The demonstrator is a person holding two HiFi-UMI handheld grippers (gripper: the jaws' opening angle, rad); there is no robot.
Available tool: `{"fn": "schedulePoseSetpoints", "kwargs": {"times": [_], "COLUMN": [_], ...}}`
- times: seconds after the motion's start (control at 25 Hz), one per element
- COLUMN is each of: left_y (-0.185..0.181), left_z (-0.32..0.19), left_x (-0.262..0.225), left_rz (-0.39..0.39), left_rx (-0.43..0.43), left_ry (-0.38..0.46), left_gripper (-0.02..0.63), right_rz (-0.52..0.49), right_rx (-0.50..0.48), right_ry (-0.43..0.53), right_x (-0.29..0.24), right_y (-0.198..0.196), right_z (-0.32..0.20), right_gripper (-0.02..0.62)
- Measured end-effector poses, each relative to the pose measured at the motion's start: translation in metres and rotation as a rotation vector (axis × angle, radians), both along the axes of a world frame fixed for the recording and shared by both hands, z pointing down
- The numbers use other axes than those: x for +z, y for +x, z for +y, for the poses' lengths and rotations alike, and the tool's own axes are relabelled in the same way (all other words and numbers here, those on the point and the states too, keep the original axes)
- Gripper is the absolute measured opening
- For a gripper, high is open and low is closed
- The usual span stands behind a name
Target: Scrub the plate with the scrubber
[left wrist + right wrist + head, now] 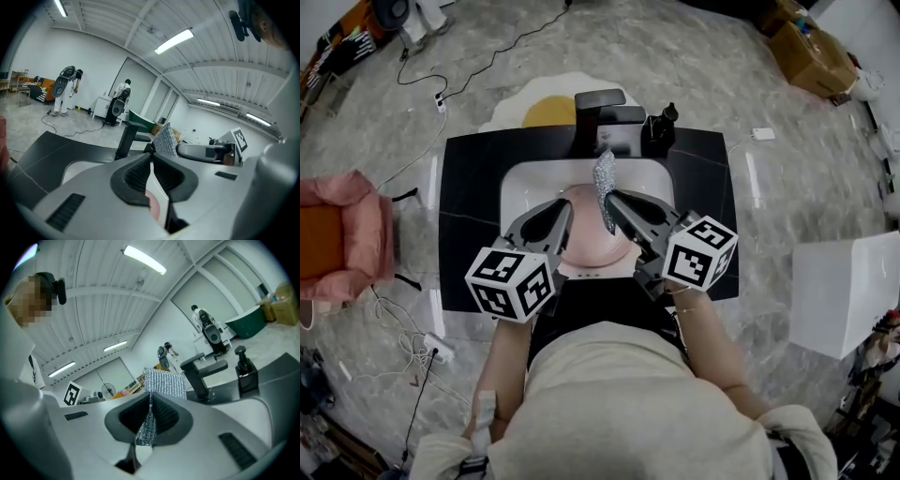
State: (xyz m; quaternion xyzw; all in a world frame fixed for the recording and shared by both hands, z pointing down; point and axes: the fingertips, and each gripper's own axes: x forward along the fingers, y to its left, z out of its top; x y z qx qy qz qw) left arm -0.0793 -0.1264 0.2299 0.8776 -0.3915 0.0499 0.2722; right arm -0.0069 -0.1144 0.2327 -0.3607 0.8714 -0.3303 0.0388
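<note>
Over the white sink (517,187) in a black counter (469,216), head view: a pink plate (586,246), its near rim pinched in the closed left gripper (566,212); whether it rests on the basin cannot be told. A silver mesh scrubber (604,183) hangs just above the plate, clamped in the closed right gripper (610,201). Judged handling: the plate is stiff, smooth, likely slippery when wet and breakable, best taken at the rim as here. The scrubber is light, soft and floppy, best gripped by one end so the free part can rub. Writing: none legible; the marker cubes (511,281) carry only black-and-white squares. Left gripper view: jaws of the left gripper (151,158) shut on a thin pink-and-white edge of the plate (154,205); scrubber (165,139) just beyond, in front of a dark faucet (125,137). No readable print. Right gripper view: right gripper (150,398) closed on the scrubber (164,383), whose mesh stands out past the tips and trails down between the pads. Faucet (201,372) and a dispenser (245,367) behind; no brand or label readable.
</note>
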Motion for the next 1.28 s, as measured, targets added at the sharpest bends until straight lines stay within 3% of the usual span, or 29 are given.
{"fn": "schedulePoseSetpoints", "kwargs": {"times": [0.32,0.72,1.28], "left_y": [0.005,0.013,0.023], "left_z": [0.020,0.035,0.043], "left_x": [0.012,0.029,0.031], "left_rz": [-0.022,-0.076,-0.052], "left_rx": [0.043,0.101,0.120], "left_ry": [-0.024,-0.042,-0.065], "left_gripper": [0.035,0.035,0.035], "right_rz": [-0.086,-0.060,-0.070], "right_rx": [0.142,0.088,0.084], "right_ry": [0.032,-0.038,-0.056], "right_x": [-0.017,0.004,0.013], "right_y": [0.015,0.013,0.013], "right_z": [0.022,0.052,0.056], "right_gripper": [0.028,0.028,0.028]}}
